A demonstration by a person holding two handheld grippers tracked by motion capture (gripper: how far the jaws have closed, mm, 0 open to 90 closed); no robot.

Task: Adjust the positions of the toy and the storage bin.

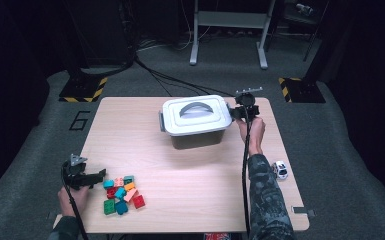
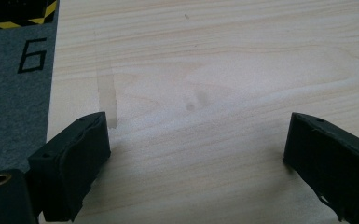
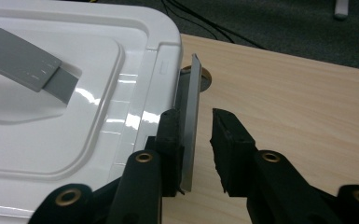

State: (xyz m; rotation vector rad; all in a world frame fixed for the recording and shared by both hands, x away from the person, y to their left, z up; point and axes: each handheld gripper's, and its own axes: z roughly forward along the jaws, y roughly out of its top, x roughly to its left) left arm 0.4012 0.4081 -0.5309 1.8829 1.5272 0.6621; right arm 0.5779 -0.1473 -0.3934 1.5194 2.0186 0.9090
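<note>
Fingers [image 3: 175, 140] of my right gripper [image 3: 196, 149] bracket the box's grey side latch [image 3: 192, 116], not yet pinching; left gripper [image 2: 196, 163] released. Next I'd swing the latch outward.

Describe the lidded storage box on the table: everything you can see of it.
The storage box is a glossy white plastic lid on a darker, see-through tub, standing upright at the table's far middle. A grey handle lies flat in a recess in the lid. Grey side latches sit at both ends; the lid is on. The right gripper has its jaws around the right latch, one pad touching it.
</note>
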